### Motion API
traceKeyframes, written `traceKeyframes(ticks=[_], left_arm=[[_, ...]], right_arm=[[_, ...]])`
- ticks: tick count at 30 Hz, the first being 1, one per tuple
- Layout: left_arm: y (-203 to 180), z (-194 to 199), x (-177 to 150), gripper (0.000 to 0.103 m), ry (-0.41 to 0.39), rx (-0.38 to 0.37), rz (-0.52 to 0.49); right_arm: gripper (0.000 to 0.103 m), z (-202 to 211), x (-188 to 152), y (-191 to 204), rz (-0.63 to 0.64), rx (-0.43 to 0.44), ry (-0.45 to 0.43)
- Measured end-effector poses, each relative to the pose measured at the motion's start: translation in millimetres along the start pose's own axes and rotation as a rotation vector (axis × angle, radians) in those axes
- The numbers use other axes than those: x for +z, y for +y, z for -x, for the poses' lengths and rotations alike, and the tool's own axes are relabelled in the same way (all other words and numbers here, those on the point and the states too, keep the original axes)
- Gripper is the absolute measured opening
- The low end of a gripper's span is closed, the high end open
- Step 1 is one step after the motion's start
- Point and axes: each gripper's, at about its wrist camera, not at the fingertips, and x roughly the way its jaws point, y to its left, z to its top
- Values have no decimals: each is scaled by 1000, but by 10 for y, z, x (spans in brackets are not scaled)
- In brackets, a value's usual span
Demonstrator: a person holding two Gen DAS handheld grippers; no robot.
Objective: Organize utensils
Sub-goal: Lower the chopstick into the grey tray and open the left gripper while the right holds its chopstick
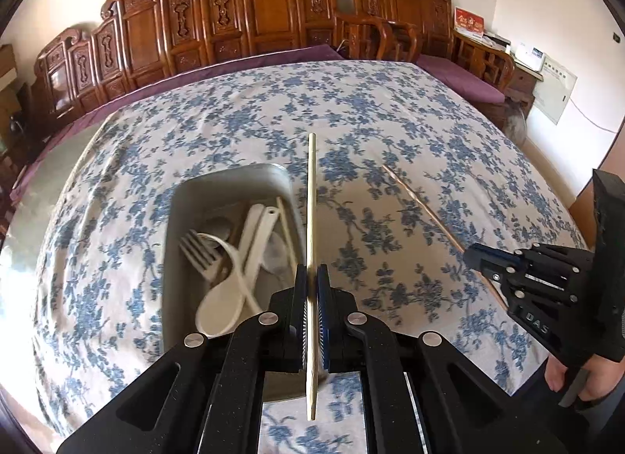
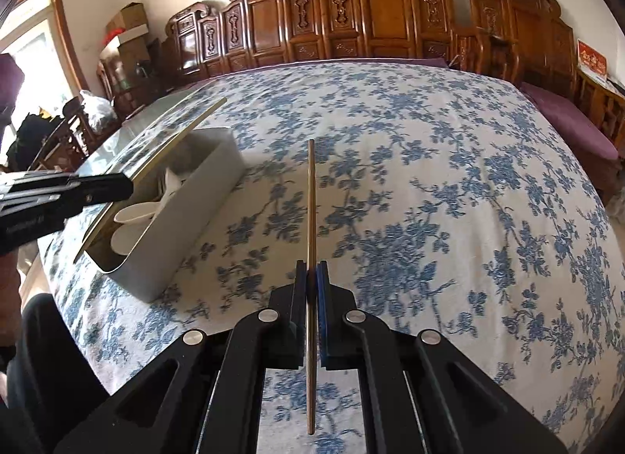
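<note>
Grippers: left gripper (image 1: 311, 278) clamps pale wooden chopstick (image 1: 311, 196) | right gripper (image 2: 311, 270) clamps darker wooden chopstick (image 2: 311, 200) | white rectangular utensil box (image 1: 172, 219): contents blurred, near end hidden.

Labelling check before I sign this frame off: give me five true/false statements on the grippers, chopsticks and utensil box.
1. The left gripper is shut on a chopstick. True.
2. The right gripper is empty. False: it is shut on its own chopstick.
3. The grey box holds a white fork and white spoons. True.
4. The box stands on bare wood. False: it stands on a blue floral tablecloth.
5. Both chopsticks already lie in the box. False: each is held in a gripper; the left one is over the box's right edge, the right one over the cloth.
</note>
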Motion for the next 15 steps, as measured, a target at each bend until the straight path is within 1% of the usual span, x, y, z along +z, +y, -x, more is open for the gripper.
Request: traceKeyframes(ticks=[3, 9, 15], left_arm=[[137, 14, -5, 4, 5, 11, 6], [380, -9, -26, 4, 25, 35, 21], [539, -171, -92, 4, 72, 43, 42]], right_arm=[[6, -22, -12, 35, 20, -2, 7], [6, -83, -25, -23, 8, 1, 24], [6, -109, -44, -37, 12, -6, 34]])
